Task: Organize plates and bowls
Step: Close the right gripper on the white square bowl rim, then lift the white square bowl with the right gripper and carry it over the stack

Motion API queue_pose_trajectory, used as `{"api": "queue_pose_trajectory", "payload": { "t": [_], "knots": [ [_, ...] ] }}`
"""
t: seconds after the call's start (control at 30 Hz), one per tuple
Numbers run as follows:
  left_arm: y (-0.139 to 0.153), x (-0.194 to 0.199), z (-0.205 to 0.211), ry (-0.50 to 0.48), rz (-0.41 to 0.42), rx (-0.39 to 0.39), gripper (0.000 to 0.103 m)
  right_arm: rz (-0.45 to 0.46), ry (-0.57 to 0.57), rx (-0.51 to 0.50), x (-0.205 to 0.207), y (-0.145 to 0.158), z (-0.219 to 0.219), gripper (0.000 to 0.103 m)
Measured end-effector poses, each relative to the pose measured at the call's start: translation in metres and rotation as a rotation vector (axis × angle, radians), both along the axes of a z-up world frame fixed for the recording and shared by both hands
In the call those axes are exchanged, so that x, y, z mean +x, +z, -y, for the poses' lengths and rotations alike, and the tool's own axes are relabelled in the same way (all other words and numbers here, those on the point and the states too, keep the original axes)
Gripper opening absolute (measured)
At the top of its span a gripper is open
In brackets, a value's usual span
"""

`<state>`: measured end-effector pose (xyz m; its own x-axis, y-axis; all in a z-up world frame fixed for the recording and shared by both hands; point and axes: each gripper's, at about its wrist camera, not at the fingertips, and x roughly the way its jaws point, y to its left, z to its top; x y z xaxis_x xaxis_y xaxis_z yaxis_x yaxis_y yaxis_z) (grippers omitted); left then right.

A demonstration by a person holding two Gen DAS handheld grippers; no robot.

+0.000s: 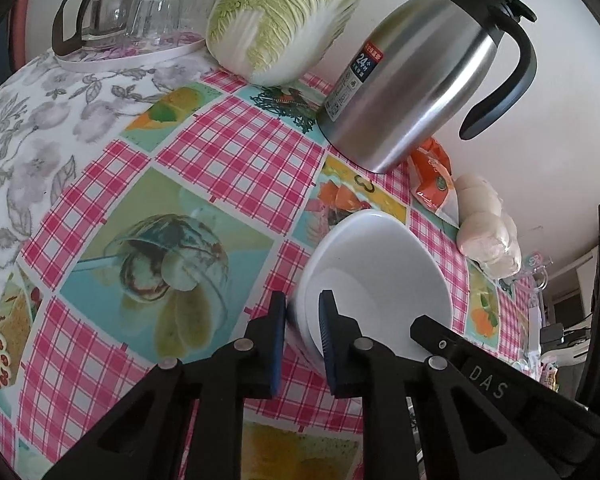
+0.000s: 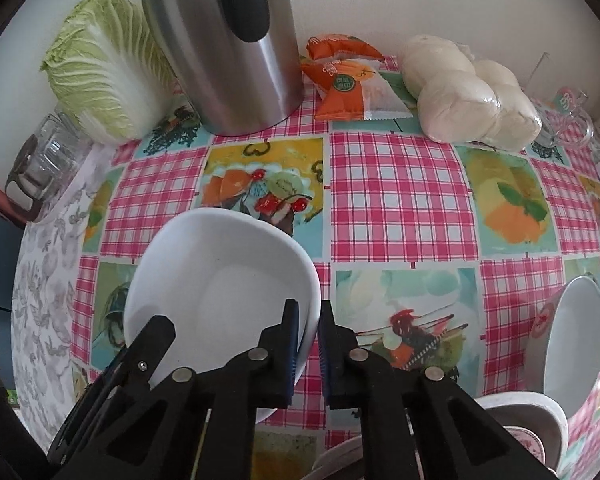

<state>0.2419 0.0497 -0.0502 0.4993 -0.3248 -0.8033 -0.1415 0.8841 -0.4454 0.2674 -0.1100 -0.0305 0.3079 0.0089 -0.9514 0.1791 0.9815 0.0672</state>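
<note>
A white bowl (image 1: pixel 376 268) is held by its rim over the checked tablecloth, gripped from both sides. My left gripper (image 1: pixel 303 320) is shut on its left rim, one finger inside and one outside. My right gripper (image 2: pixel 309 330) is shut on the right rim of the same bowl (image 2: pixel 216 280). The right gripper's black finger (image 1: pixel 432 334) shows in the left wrist view, and the left gripper's finger (image 2: pixel 156 330) in the right wrist view. More bowls (image 2: pixel 572 340) with red print and a plate rim (image 2: pixel 340 456) lie at the lower right.
A steel thermos jug (image 1: pixel 420 68) stands behind the bowl, a napa cabbage (image 1: pixel 284 16) to its left. A tray with a glass teapot and cups (image 1: pixel 132 16) is far left. Orange snack packets (image 2: pixel 348 80) and bagged buns (image 2: pixel 472 96) lie by the wall.
</note>
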Motion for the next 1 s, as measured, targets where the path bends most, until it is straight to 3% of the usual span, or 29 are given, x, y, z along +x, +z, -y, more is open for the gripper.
{"api": "queue_pose_trajectory", "payload": {
  "t": [0.2, 0.37, 0.73, 1.0],
  "knots": [
    [-0.005, 0.003, 0.0, -0.001, -0.002, -0.006, 0.019, -0.019, -0.01, 0.012, 0.003, -0.007, 0.0, 0.01],
    [-0.02, 0.004, -0.002, 0.015, -0.025, -0.076, 0.027, -0.03, -0.019, 0.019, 0.003, -0.011, -0.001, 0.01],
    [-0.021, -0.002, -0.012, 0.057, -0.053, -0.123, 0.019, -0.039, -0.016, 0.033, -0.003, -0.008, -0.007, 0.01],
    [0.009, -0.018, -0.023, 0.067, -0.01, -0.154, 0.018, -0.005, -0.004, 0.062, -0.017, 0.017, -0.01, 0.01]
  ]
}}
